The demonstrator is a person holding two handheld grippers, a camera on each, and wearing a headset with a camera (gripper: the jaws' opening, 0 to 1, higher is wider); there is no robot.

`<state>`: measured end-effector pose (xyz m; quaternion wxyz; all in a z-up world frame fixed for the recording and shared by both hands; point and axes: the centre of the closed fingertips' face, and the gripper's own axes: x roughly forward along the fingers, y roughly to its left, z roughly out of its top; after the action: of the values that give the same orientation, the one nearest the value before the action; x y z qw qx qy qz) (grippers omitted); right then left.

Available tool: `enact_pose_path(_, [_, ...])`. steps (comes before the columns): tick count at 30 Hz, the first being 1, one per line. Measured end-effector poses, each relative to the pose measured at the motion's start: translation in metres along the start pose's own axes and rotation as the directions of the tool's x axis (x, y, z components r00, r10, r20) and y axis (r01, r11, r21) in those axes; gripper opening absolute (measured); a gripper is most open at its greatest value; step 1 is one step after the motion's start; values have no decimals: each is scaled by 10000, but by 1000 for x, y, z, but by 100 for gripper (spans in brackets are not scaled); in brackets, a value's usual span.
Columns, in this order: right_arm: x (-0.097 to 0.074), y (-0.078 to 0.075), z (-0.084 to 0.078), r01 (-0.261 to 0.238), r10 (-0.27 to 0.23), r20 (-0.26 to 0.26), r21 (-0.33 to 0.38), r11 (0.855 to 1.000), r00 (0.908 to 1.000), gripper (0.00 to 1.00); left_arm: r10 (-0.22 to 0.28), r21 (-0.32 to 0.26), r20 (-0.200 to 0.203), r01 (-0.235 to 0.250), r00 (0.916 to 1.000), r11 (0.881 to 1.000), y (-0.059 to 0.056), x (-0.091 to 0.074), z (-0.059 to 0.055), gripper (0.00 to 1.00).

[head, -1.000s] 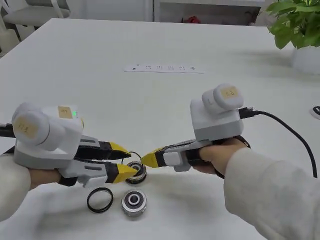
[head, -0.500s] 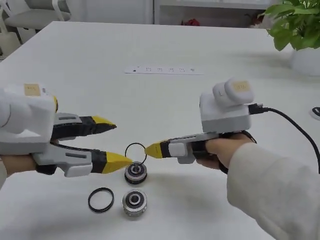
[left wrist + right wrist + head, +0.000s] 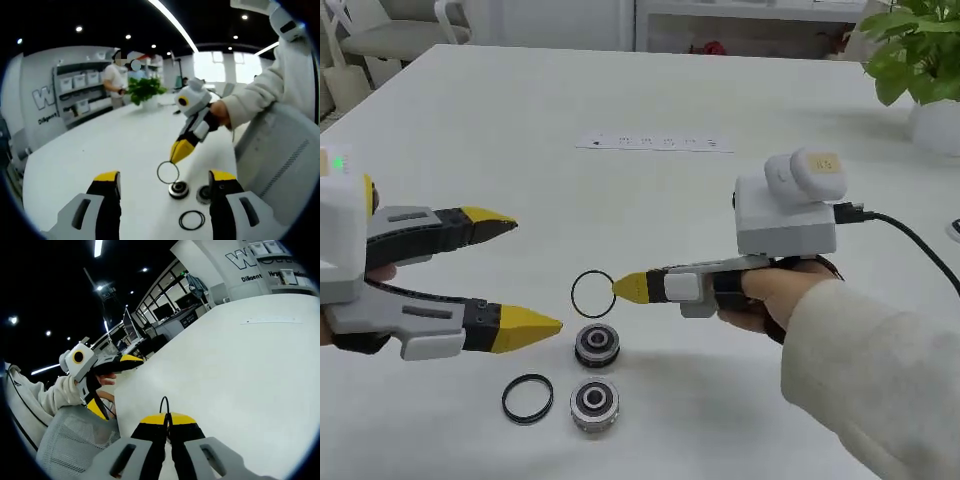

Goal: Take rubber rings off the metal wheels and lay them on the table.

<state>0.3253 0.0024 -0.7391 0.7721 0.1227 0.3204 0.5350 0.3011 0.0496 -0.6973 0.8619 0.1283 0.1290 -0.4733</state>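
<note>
In the head view my right gripper [image 3: 620, 288] is shut on a thin black rubber ring [image 3: 593, 294], which hangs upright in the air just above the table. Below it two metal wheels [image 3: 596, 343] [image 3: 593, 402] lie flat, and a loose rubber ring [image 3: 528, 398] rests on the table to their left. My left gripper [image 3: 525, 275] is wide open and holds nothing, left of the wheels. The left gripper view looks between its own jaws [image 3: 165, 177] at the held ring [image 3: 168, 172] and the wheels [image 3: 178, 189]. In the right gripper view the ring [image 3: 164, 405] sticks up from the shut jaws.
A white power strip [image 3: 655, 142] lies flat further back on the white table [image 3: 740, 200]. A potted plant [image 3: 910, 50] stands at the back right. A black cable [image 3: 910, 265] trails from the right gripper. A person [image 3: 117, 75] stands beyond the table.
The right gripper pulled the ring off the upper wheel and holds it free. The left gripper let go of that wheel, opened wide and drew back to the left.
</note>
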Motion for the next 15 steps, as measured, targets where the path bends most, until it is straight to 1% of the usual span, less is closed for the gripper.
enact_pose_path(4, [0, 5, 4, -155, 154, 113, 43, 9999, 9998, 0, -80, -68, 39, 80, 10000, 9999, -4, -4, -1, 78])
enact_pose_path(6, [1, 9, 5, -231, 230, 138, 43, 9997, 9996, 0, -27, -101, 14, 28, 10000, 9999, -4, -7, -1, 80])
enact_pose_path(10, [3, 15, 5, -380, 379, 117, 11, 9993, 9992, 0, 64, -218, 214, -59, 9998, 9997, -4, -13, 2, 83])
enact_pose_path(12, [4, 18, 5, -465, 465, 104, -5, 9989, 9989, 0, 111, -256, 180, -106, 9998, 9996, -4, -15, 0, 85])
enact_pose_path(15, [6, 22, 5, -563, 564, 53, -42, 9984, 9984, 0, 126, -140, 27, -125, 9999, 9998, -6, -17, -4, 91])
